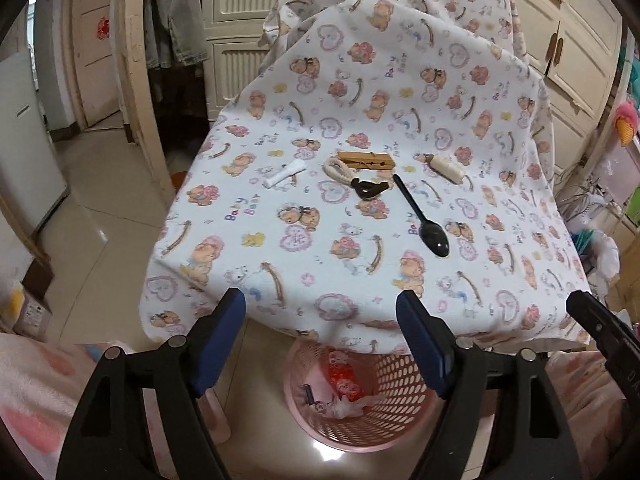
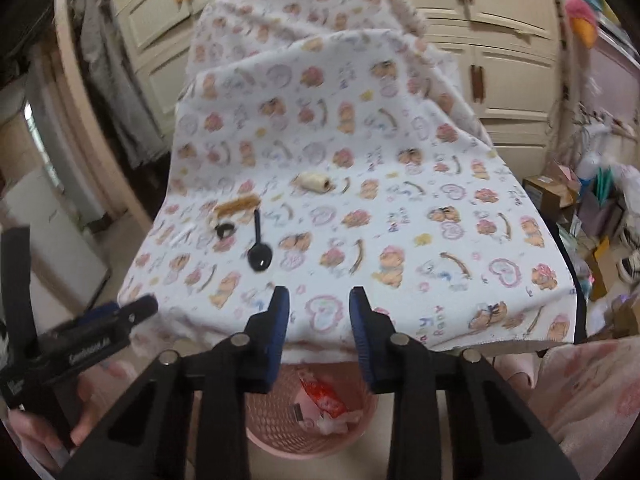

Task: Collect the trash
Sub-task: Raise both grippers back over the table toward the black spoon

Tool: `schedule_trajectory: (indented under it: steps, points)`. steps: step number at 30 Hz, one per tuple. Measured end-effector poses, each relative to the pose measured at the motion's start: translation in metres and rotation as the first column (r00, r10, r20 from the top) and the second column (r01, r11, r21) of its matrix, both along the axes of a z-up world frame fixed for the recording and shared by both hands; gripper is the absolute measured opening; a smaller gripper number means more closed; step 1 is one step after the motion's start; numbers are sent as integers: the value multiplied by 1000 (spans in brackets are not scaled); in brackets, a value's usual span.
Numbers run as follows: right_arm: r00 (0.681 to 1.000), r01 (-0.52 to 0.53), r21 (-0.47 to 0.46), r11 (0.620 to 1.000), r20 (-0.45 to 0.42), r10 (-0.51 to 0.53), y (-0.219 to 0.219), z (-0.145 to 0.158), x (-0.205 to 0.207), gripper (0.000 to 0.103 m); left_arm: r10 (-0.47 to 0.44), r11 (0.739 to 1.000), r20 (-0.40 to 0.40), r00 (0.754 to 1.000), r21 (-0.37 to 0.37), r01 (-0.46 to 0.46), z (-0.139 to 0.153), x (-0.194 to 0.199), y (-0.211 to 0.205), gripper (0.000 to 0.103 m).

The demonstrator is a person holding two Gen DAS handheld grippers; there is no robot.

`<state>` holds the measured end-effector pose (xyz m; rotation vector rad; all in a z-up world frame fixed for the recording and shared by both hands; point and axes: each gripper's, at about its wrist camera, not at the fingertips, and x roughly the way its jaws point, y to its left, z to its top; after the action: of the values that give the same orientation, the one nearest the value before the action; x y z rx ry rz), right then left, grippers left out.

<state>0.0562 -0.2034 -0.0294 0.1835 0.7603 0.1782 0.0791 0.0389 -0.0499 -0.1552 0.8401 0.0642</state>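
Pink mesh basket (image 1: 404, 408) sits on the floor at the lower centre of both views, under the table's (image 1: 360, 240) near edge, with a red wrapper (image 1: 346, 380) and crumpled paper inside. Both tools tilt downward above it. The left hand-held gripper (image 1: 320, 344) is released, blue pads wide apart and empty. The right hand-held gripper (image 2: 319, 336) has its pads closer together, gripping nothing. On the bear-print cloth lie a black spoon (image 1: 424, 220), clothespin (image 1: 366, 160) and white roll (image 1: 284, 172).

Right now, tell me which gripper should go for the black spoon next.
Probably the right gripper. In its view the black spoon lies just ahead, slightly left of its empty jaws. The left gripper is also empty, but the spoon sits further off to its right.
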Motion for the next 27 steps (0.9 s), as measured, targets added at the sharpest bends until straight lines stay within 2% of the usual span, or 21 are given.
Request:
schedule_trajectory:
  steps: [2, 3, 5, 6, 7, 9, 11, 13, 17, 21, 24, 26, 27]
  points:
    - [1000, -20, -23, 1000, -17, 19, 4, 0, 1, 33, -2, 1000, 10, 1000, -6, 2, 2, -3, 1, 77]
    - [999, -31, -8, 999, -20, 31, 5, 1, 1, 42, -5, 1000, 20, 1000, 3, 5, 6, -4, 1, 77]
    - [999, -38, 4, 999, -11, 38, 5, 5, 2, 57, -4, 999, 47, 999, 36, 2, 16, -4, 2, 81]
    - [999, -38, -1, 999, -1, 38, 6, 9, 3, 62, -2, 998, 57, 998, 62, -2, 22, -2, 2, 86]
    - [999, -37, -12, 999, 9, 37, 7, 12, 4, 64, 8, 995, 61, 998, 95, -13, 26, 2, 4, 89]
    - [999, -39, -39, 998, 33, 40, 10, 19, 7, 70, 20, 990, 65, 998, 141, -29, 35, 13, 8, 90]
    - [998, -41, -41, 998, 41, 43, 12, 23, 11, 72, 6, 989, 55, 998, 145, -14, 45, 27, 15, 90]
    - [998, -53, -20, 998, 29, 54, 12, 25, 18, 72, -19, 989, 50, 999, 144, 11, 56, 43, 20, 97]
    - [998, -68, -31, 997, 13, 69, 20, 29, 33, 73, -109, 984, 47, 993, 148, 101, 72, 76, 23, 102]
    - [995, -93, -85, 992, 12, 94, 35, 33, 52, 73, -171, 969, -22, 985, 180, 172, 55, 116, 24, 102]
    - [992, -130, -83, 988, -14, 129, 46, 34, 74, 73, -150, 978, -76, 986, 136, 159, 22, 136, 41, 102]
    - [988, -154, -56, 987, -29, 152, 50, 32, 85, 73, -76, 989, -149, 986, 117, 94, -3, 145, 54, 93]
    - [986, -166, -41, 985, -34, 165, 53, 30, 93, 73, -59, 992, -180, 982, 97, 78, -10, 151, 58, 81]
